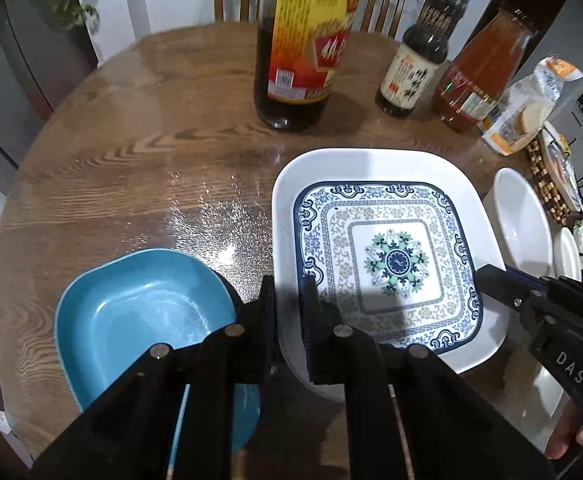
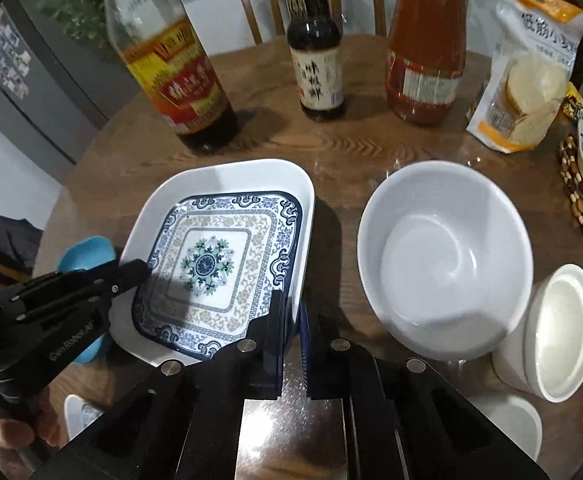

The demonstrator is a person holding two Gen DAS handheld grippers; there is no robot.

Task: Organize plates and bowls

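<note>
Round and wooden, the bench [image 1: 131, 168] carries your dishes in front and a row of bottles behind them. Your left gripper [image 1: 287, 300] has its jaws nearly closed on the near left rim of the white square dish [image 1: 371, 164]; one finger is outside the rim and one is inside, so the rim sits between them. Your right gripper [image 2: 291, 320] does the same on the near right rim of that dish [image 2: 235, 172], with only a narrow gap between the jaws and the rim in it. Inside the white dish lies the patterned square plate [image 1: 387, 256], blue and white with a green flower in the middle; it lies flat and nested [image 2: 211, 256]. Just to the left of the dish stands the blue bowl [image 1: 139, 312], partly hidden by your left gripper. On the right side you have the large white bowl [image 2: 443, 256], near the dish but apart from it, and beside it a small white cup [image 2: 559, 328] that seems tilted on its side. Behind stand the big dark sauce bottle [image 2: 171, 72], the small dark bottle [image 2: 317, 64], the orange bottle [image 2: 425, 60] and a bag of flour [image 2: 527, 76].
</note>
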